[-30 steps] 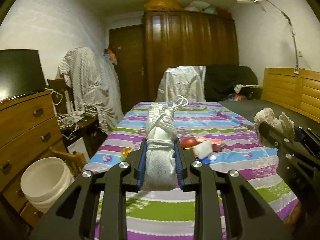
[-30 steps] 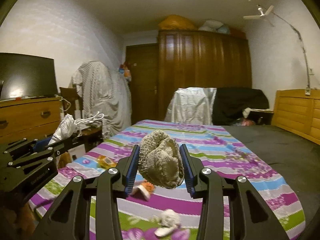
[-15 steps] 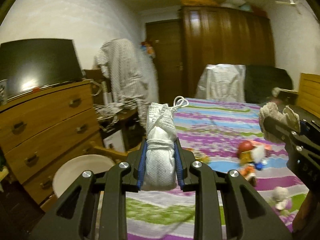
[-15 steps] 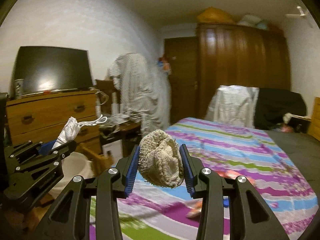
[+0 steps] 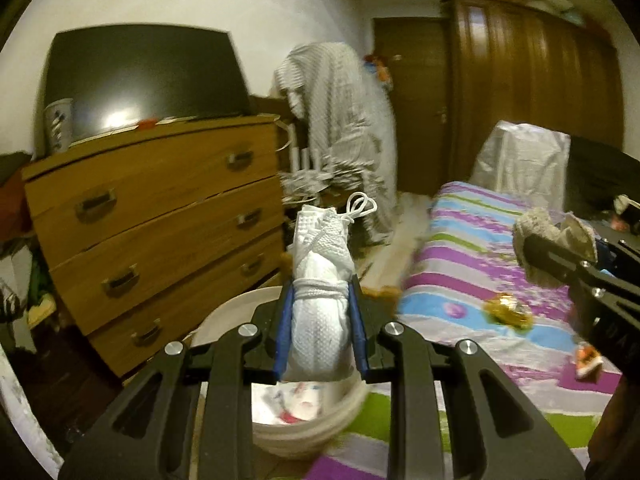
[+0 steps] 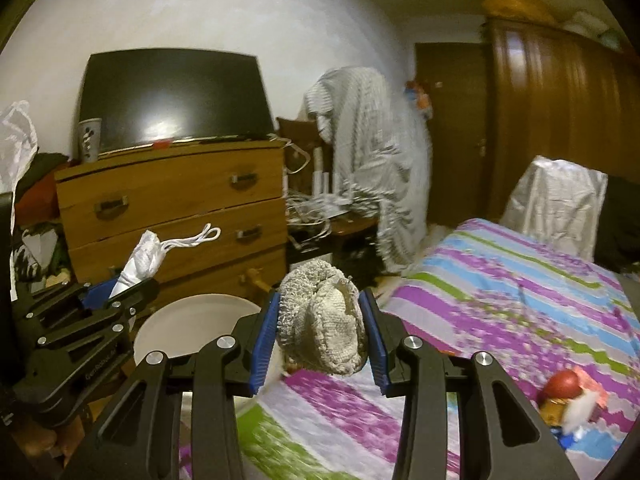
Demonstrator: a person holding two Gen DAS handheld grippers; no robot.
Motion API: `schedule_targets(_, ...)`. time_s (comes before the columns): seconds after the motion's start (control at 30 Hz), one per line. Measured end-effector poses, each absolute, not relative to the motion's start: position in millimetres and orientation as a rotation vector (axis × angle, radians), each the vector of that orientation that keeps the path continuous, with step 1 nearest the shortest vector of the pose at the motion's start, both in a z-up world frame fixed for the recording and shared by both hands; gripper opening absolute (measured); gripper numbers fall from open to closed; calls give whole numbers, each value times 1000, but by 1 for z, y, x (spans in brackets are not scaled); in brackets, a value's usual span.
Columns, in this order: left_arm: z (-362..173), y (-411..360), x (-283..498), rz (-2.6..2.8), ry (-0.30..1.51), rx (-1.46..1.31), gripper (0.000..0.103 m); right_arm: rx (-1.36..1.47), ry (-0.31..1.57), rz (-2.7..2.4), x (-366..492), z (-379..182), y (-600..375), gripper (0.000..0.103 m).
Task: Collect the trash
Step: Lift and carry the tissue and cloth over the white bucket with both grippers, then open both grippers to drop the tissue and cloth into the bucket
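Note:
My left gripper (image 5: 320, 308) is shut on a white mesh bundle (image 5: 320, 280) tied with white cord, held above the rim of a white plastic bucket (image 5: 304, 432) that has scraps inside. My right gripper (image 6: 322, 320) is shut on a crumpled beige knitted rag (image 6: 324, 320), hanging over the bed's edge just right of the same bucket (image 6: 188, 332). In the right wrist view the left gripper (image 6: 124, 292) with its white bundle (image 6: 140, 260) sits at the left. The right gripper (image 5: 560, 252) with the rag (image 5: 552, 236) shows at the right of the left wrist view.
A wooden chest of drawers (image 5: 160, 216) with a dark TV (image 5: 140, 80) stands behind the bucket. The bed (image 6: 500, 320) with a striped sheet carries a gold wrapper (image 5: 508, 312) and a small toy (image 6: 572, 400). A cloth-draped rack (image 6: 368, 152) and a dark wardrobe (image 6: 560, 120) stand further back.
Both grippers have swung left, away from the bed's middle toward the drawers, carrying the bundle and the rag. The bucket has come from the far left to right beneath the left gripper.

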State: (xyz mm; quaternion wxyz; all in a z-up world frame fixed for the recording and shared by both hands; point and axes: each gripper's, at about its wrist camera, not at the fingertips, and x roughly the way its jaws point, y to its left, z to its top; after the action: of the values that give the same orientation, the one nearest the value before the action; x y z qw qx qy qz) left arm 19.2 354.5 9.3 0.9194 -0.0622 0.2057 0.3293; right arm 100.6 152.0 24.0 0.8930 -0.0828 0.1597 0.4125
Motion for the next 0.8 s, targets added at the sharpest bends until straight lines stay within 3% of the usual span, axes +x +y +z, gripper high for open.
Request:
schedule_targets(0.27, -7, 417, 16, 752, 505, -179, 24, -244, 420, 954, 118, 14, 253, 42)
schedule_targets(0.8, -85, 503, 55, 735, 783, -298, 25, -380, 872, 1082, 193, -83, 392, 42)
